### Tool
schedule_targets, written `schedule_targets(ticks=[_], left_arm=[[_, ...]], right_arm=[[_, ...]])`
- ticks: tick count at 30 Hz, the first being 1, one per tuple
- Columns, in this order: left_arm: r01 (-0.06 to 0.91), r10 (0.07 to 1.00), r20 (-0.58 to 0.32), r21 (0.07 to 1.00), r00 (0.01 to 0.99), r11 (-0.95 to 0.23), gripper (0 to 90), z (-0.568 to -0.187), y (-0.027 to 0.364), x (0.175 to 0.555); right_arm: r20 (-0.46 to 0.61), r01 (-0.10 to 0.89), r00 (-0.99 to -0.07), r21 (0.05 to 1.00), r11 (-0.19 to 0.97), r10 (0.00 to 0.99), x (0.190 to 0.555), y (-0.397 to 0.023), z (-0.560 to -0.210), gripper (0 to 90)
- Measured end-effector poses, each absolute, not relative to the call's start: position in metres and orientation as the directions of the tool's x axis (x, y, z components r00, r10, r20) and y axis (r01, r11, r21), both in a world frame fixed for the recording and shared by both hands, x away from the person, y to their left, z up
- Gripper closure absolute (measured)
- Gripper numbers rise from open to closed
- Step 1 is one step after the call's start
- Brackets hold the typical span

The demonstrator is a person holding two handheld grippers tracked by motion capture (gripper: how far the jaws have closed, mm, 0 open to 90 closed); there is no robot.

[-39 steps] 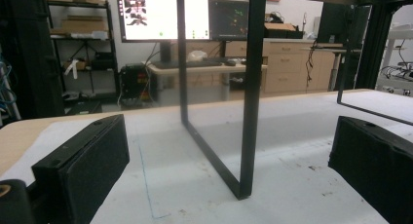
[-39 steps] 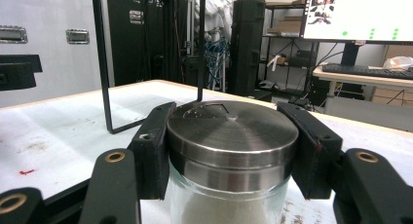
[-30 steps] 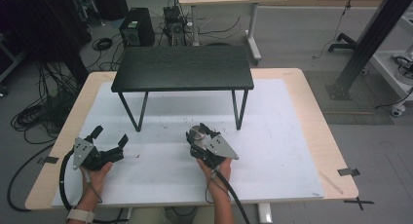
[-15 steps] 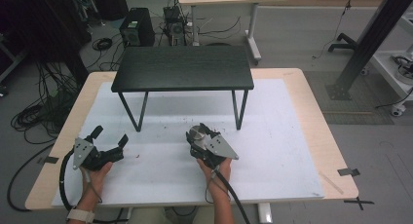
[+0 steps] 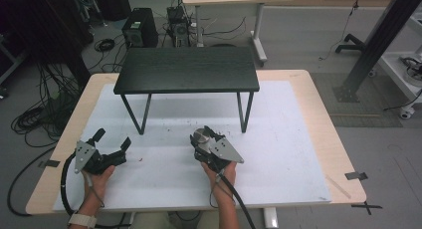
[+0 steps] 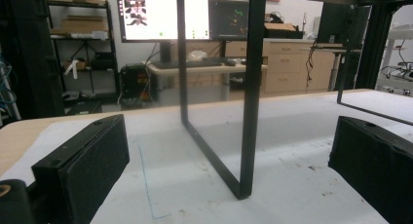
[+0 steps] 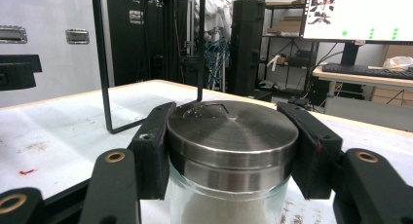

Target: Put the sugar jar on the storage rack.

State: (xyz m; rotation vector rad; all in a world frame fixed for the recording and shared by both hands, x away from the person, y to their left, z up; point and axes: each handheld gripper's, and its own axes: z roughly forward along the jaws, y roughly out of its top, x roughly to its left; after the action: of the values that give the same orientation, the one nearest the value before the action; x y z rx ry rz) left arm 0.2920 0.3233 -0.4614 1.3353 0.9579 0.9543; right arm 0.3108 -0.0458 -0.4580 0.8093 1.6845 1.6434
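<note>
The right gripper [image 7: 229, 151] pinches an upright glass jar [image 7: 229, 195] just below its steel lid [image 7: 232, 129]. The black stand [image 5: 187, 69] lies ahead. The left gripper [image 5: 112, 147], jaws spread, holds nothing.

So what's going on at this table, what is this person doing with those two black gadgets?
A person sits at a table covered with a white sheet, holding a hand-held gripper in each hand. The right gripper has its fingers closed around a glass jar with a metal lid, near the middle of the sheet. The left gripper is open and holds nothing. Both sit just in front of a small black stand, whose top is bare.
</note>
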Motion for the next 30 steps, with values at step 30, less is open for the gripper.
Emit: schedule_targets(ticks=[30], left_arm=[[-0.005,0.944,-0.011,1.0,0.33,0.013,1.2,-0.461,0.323,0.292]], right_arm=[[-0.017,0.0,-0.613,1.0,0.022,0.79,0.311,-0.049,-0.444,42.9]])
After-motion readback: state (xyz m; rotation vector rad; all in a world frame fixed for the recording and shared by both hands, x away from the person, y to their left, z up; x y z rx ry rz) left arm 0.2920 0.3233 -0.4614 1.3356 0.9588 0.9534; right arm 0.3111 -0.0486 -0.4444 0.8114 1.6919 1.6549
